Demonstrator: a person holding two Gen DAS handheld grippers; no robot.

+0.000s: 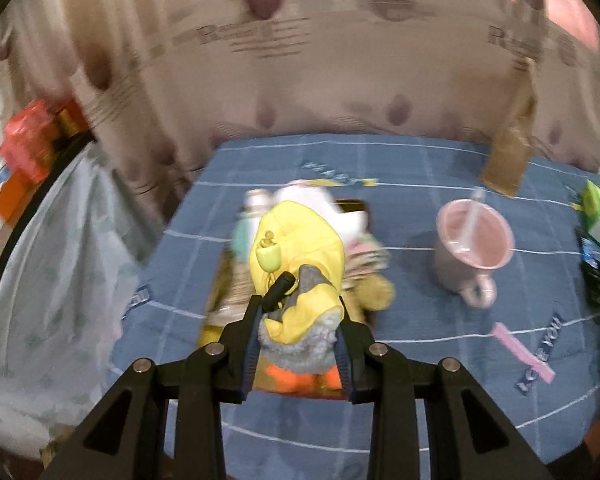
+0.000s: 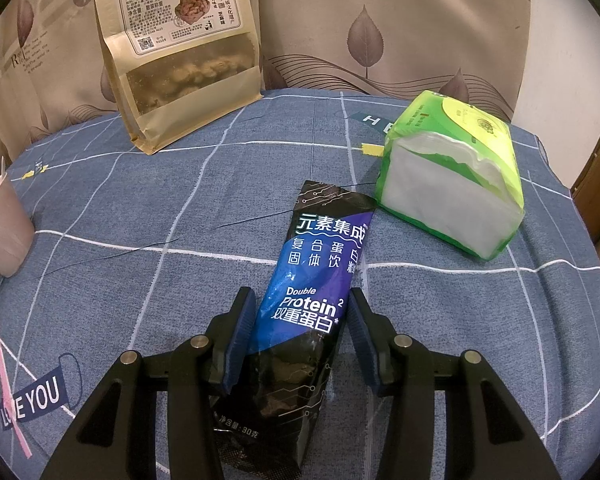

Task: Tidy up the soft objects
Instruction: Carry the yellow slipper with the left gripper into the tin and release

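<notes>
My left claw [image 1: 298, 332] is clamped on a yellow plush duck with a grey fleece collar [image 1: 300, 284], held above a heap of soft toys [image 1: 364, 256] on the counter's blue grid-lined cloth [image 1: 420, 360]. My right claw [image 2: 302, 332] straddles a dark blue protein sachet [image 2: 320, 280]; I cannot tell if its pads press it. A leaf-print beige curtain [image 2: 380, 40] hangs behind.

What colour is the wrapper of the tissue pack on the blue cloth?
Green, with white tissue showing through the tissue pack; the right wrist view shows it best.
</notes>
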